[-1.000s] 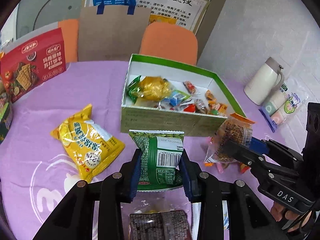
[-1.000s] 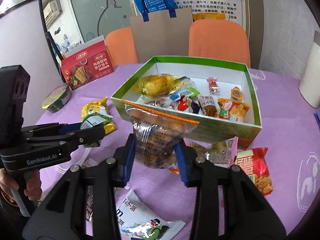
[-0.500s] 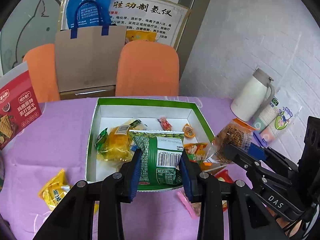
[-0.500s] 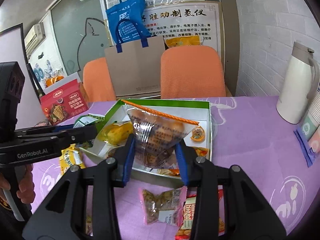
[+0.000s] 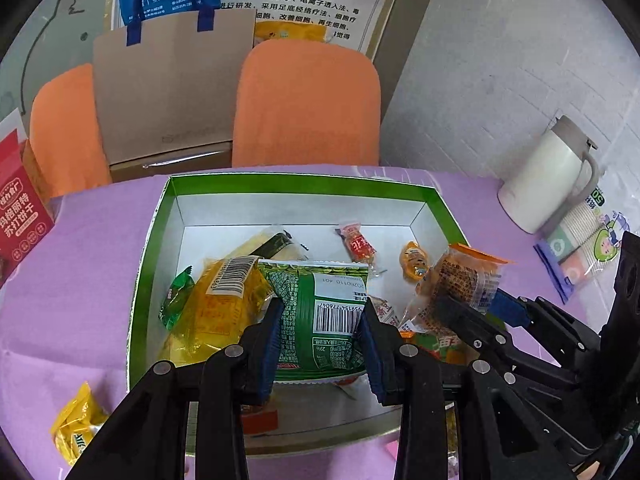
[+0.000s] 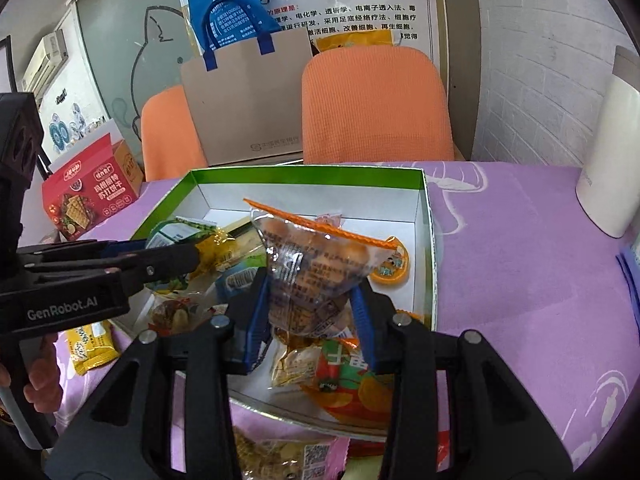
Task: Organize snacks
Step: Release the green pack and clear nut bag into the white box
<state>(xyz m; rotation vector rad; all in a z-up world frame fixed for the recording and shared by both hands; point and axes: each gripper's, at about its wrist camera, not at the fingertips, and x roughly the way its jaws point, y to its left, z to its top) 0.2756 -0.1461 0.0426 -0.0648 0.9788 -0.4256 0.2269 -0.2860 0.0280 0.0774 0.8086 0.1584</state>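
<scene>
An open green-rimmed box [image 5: 296, 184] with a white inside stands on the purple table and holds several snack packets. My left gripper [image 5: 320, 312] is shut on a green barcoded snack packet [image 5: 320, 292], held upright over the box's near half. In the right wrist view, my right gripper [image 6: 310, 292] has a clear packet of brown snacks with an orange seal [image 6: 316, 260] between its blue pads, above the box's [image 6: 312, 174] near right part. Its jaws are opening, though the pads still touch the packet. The left gripper [image 6: 192, 252] comes in from the left.
A white jug [image 5: 548, 176] and a tissue pack [image 5: 580, 248] stand right of the box. A red cracker box [image 6: 92, 196] sits at far left. A yellow packet [image 5: 76, 428] lies near left. More packets [image 6: 280, 456] lie in front of the box. Orange chairs [image 5: 304, 100] stand behind.
Both grippers have carried their packets forward, from in front of the box's near wall to over its inside. The box now fills the middle of both views.
</scene>
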